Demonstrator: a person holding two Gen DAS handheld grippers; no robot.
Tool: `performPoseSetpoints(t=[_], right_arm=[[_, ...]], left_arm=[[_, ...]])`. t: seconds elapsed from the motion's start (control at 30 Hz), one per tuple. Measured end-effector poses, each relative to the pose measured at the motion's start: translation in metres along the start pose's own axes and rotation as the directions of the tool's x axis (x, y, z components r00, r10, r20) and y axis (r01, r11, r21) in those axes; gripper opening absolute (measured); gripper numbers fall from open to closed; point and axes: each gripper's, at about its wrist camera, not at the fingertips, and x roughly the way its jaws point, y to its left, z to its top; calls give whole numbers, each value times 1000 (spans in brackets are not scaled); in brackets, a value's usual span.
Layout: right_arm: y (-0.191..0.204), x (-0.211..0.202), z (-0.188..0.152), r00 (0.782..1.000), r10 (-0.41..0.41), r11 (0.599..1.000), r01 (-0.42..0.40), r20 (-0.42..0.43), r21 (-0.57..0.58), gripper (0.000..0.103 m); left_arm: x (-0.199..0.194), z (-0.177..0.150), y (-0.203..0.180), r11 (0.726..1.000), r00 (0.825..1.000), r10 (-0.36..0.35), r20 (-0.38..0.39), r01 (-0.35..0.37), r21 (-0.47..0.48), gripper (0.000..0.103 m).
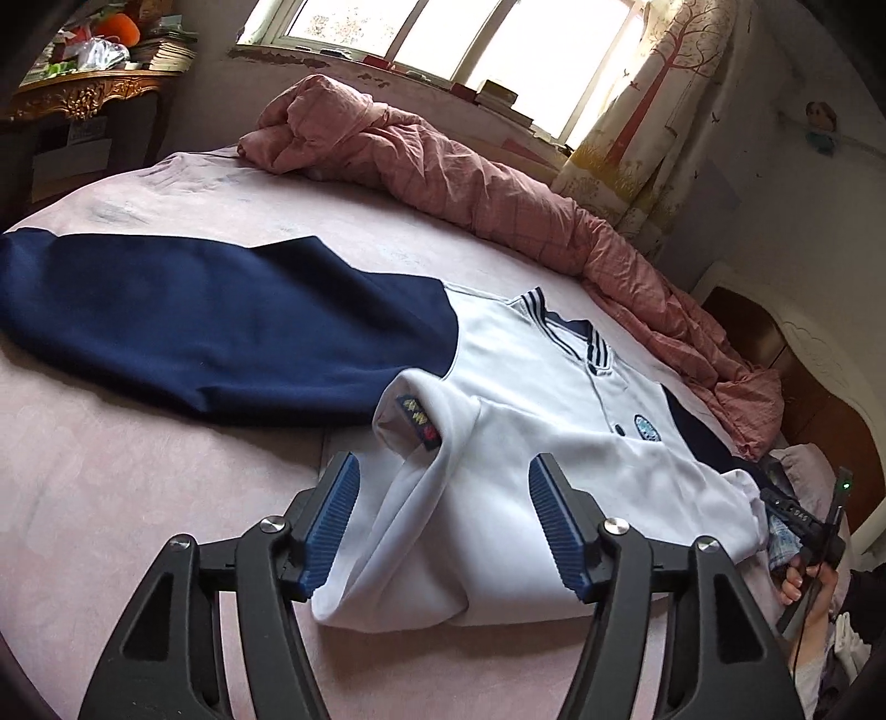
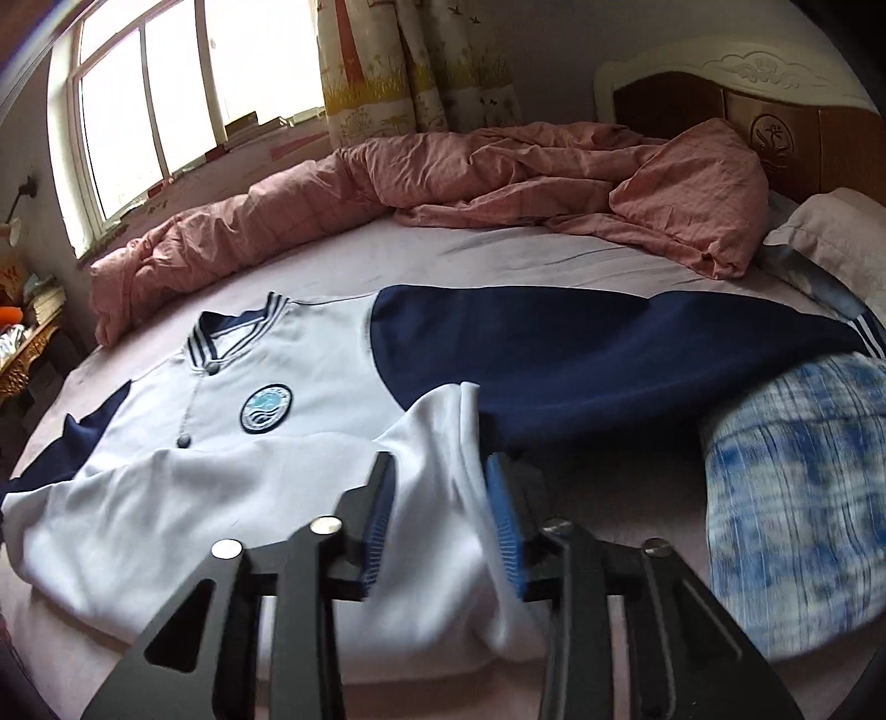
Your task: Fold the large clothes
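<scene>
A white jacket [image 1: 531, 382] with navy sleeves [image 1: 210, 327] lies front up on the pale pink bed; its lower hem is folded up over the body. It also shows in the right wrist view [image 2: 232, 443], with its round badge [image 2: 267, 409] and right navy sleeve [image 2: 581, 354] spread out. My left gripper [image 1: 443, 520] is open, its blue pads either side of the folded hem's left corner. My right gripper [image 2: 440, 515] is open, its pads straddling the hem's right corner without pinching. The right gripper also shows in the left wrist view [image 1: 797, 520].
A crumpled pink quilt [image 1: 498, 188] lies along the far side of the bed under the window [image 1: 443, 33]. A blue-white patterned cloth [image 2: 797, 498] sits at the right beside the jacket. A wooden headboard [image 2: 747, 105], a pillow [image 2: 836, 232] and a gilded side table [image 1: 83, 94] border the bed.
</scene>
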Motion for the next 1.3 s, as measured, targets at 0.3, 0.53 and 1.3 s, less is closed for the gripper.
performPoseSetpoints(t=[0.3,0.53,1.3], right_arm=[[-22,-5,-27,990,-138,984,141,-38,106,52],[-51,-3,-19,997,-59,980,66,-40,187,47],[-4,46,-18,986,99,993,-90,-135,71,2]], left_arm=[[13,-19,14,989,985,143,-98,-145,-13,25],[-2,-13,27,991,995,99,-33,-102,-86,4],[25,-10,-28,981,997,69,18,-72,178,38]])
